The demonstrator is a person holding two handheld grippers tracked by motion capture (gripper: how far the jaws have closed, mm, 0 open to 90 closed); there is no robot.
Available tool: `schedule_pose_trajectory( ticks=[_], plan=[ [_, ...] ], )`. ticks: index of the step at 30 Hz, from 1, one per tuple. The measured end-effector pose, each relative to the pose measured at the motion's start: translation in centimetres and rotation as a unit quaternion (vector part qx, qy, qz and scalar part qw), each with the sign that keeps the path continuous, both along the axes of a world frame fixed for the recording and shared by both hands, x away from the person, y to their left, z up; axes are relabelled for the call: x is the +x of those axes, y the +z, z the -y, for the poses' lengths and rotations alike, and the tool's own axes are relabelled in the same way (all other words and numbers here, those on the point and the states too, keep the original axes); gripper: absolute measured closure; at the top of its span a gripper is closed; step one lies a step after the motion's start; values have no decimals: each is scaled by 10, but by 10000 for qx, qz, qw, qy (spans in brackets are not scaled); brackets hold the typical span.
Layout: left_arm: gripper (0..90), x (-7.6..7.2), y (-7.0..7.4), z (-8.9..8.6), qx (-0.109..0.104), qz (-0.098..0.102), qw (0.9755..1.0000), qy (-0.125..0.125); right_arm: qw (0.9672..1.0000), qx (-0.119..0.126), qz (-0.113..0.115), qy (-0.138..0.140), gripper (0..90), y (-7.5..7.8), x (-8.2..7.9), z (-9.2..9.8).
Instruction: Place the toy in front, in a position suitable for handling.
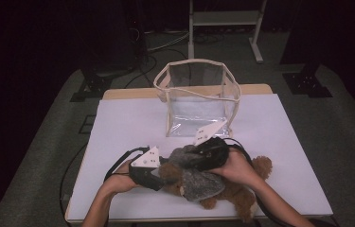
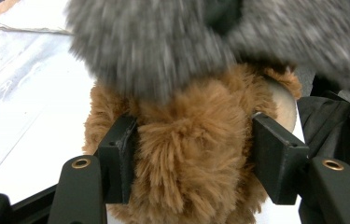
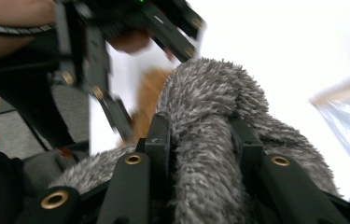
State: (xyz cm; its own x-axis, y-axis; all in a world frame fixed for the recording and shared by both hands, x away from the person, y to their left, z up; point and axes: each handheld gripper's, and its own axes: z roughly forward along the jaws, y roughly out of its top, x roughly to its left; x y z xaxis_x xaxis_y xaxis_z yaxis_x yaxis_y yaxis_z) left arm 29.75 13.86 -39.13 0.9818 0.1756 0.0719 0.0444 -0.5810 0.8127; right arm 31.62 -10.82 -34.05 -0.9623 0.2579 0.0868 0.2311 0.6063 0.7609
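A white sheet covers the bench (image 1: 279, 142), whose pale wooden edge shows behind the clear bag (image 1: 196, 97). That bag, trimmed in cream, stands upright and open-topped at the far middle of the bench. The room around is dark, with grey carpet, cables on the floor and a white metal frame (image 1: 225, 23) beyond the bag.

Just in front of the bag, toward the person, lies the brown plush toy (image 1: 241, 189), partly wrapped in a grey fuzzy garment (image 1: 199, 182). The left gripper (image 2: 193, 154) is clenched on the toy's brown fur, both pads pressed into it. The right gripper (image 3: 200, 140) is clamped on a fold of the grey garment. Which part of the toy the left gripper holds is hard to tell, perhaps a limb.
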Motion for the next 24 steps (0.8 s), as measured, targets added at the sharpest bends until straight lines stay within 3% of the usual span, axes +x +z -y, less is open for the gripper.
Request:
schedule_pose_trajectory(
  ticks=[1, 3, 5, 6, 8, 15, 18, 24],
  plan=[
    [388, 0, 0, 0, 0, 0, 10000, 0, 10000, 0, 0, 0, 657, 0, 0, 0],
    [387, 1, 0, 0, -11, -17, 10000, 4, 9993, -1, -55, -364, 657, -2, 1, 30],
    [386, 2, 0, 0, -1, 2, 10000, -8, 9990, 60, -80, -445, 657, -3, 2, 38],
    [385, 2, 0, 1, -10, -14, 10000, -2, 9976, 248, -107, -634, 657, -3, 2, 59],
    [384, 3, 0, 0, -12, -24, 10000, -3, 9965, 308, -53, -776, 657, -1, -1, 74],
    [375, 2, -1, -1, -45, -44, 10000, -5, 9930, 208, -67, -1157, 656, -11, -8, 105],
    [373, 2, -1, -1, -54, -42, 10000, 1, 9913, 309, -62, -1277, 656, -15, -17, 117],
    [368, 2, -1, -1, -43, -38, 10000, 2, 9862, 200, -6, -1643, 655, -20, -37, 149]
  ],
)
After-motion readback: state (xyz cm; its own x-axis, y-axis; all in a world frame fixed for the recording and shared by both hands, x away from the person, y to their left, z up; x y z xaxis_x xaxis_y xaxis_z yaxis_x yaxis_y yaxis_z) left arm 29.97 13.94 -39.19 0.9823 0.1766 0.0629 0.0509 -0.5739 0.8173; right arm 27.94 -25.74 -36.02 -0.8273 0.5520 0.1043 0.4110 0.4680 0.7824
